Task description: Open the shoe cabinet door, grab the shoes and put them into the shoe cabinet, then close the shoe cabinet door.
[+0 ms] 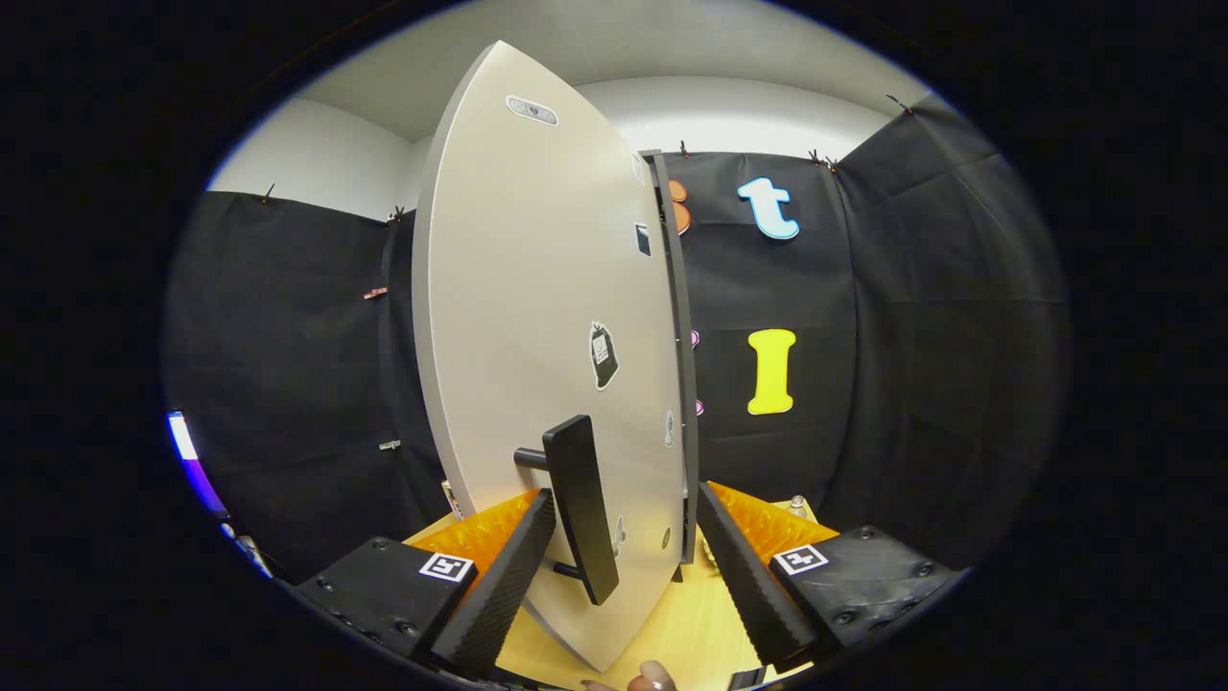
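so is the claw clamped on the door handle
No, the claw is open: the black handle sits between its fingers, with a clear gap to the right finger.

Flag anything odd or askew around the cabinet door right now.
Nothing stands out. The grey cabinet door stands ajar, edge toward the camera, its black bar handle intact between the open jaws of the gripper, neither pressing it. No damage or spill shows.

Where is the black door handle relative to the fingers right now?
In the gripper view, the black handle stands out from the grey cabinet door, in the gap between the open fingers, nearer the left one.
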Motion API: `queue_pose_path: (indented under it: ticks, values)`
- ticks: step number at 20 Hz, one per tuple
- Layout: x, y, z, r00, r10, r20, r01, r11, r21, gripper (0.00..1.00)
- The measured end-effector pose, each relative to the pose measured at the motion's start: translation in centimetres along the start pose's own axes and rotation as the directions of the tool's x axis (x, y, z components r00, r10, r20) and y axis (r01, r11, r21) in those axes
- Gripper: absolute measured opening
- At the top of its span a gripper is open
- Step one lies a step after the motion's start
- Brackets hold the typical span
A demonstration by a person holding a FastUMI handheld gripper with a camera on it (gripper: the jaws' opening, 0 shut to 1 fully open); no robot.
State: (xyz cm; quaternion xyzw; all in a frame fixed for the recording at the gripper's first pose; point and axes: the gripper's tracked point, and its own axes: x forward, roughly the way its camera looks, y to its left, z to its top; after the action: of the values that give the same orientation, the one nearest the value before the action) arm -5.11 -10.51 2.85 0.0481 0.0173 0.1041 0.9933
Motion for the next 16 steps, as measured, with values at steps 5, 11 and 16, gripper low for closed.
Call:
queue_pose_path:
  ticks: [5,11,16]
  values:
    - [2.4,3.8,-0.7,1.0,-0.007,-0.008,0.007,1.0,0.024,0.98]
    - [5.7,8.3,-1.2,1.0,-0.017,0.002,0.017,0.999,0.03,0.98]
    - [8.8,12.4,-1.9,1.0,-0.012,0.003,0.012,1.0,0.012,0.98]
